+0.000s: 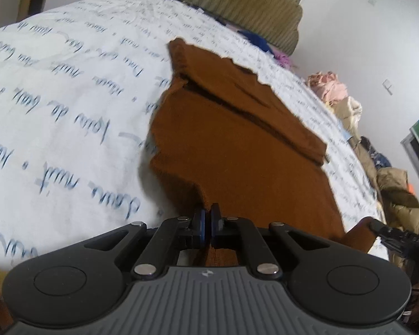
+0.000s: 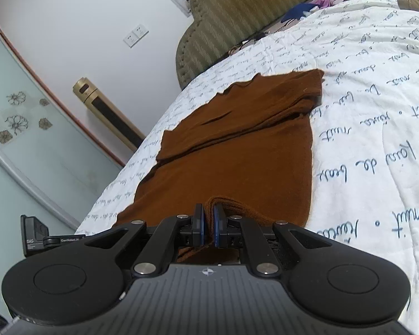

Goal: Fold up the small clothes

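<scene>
— With both claws pinched on the near hem of the brown sweater (image 1: 237,150), which step is this?
— Mid-fold, I judge. Left gripper (image 1: 207,217) and right gripper (image 2: 206,217) should carry that edge far across the bed (image 1: 69,83).

One brown garment (image 1: 237,145), two tongs (image 1: 208,217)

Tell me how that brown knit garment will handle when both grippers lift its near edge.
The brown knit garment is probably floppy: it drapes flat with a soft fold. It likely sags between the left gripper and right gripper. The knit probably grips the printed bedsheet rather than sliding.
</scene>
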